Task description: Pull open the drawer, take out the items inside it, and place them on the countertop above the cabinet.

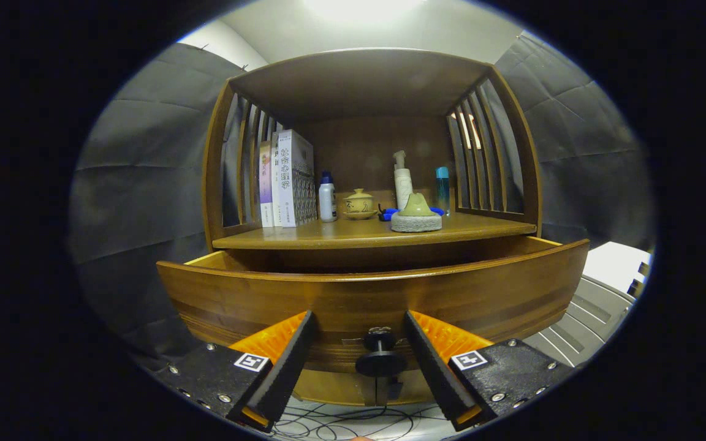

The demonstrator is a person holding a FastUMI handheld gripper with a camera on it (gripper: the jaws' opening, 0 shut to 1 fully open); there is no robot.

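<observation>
Wooden cabinet [365,79], brown with a smooth satin finish, has a solid back panel and slatted sides made of upright bars. Its drawer [365,297] stands pulled out toward the camera; the front panel is a broad board with visible horizontal grain, and the paler inner side walls show at the far left and far right corners. The drawer's inside is hidden behind the front panel, so contents cannot be told. A dark, round knob [380,361] on a short stem projects from the lower middle of the drawer front. The gripper [359,361] has its fingers spread wide apart, one on each side of the knob, neither touching it; it holds nothing. The inner faces of the fingers look ribbed. On the countertop [304,236] above the drawer: upright books [288,180] at the left, then a small white bottle with a blue cap [327,197], a squat lidded ceramic pot [359,204] at the far middle, a tall white pump bottle [402,180], a blue slim bottle [443,190] at the right, and nearer the edge a green cone on a rough grey round base [416,214]. Thin cables [341,422] lie on the pale floor below.
</observation>
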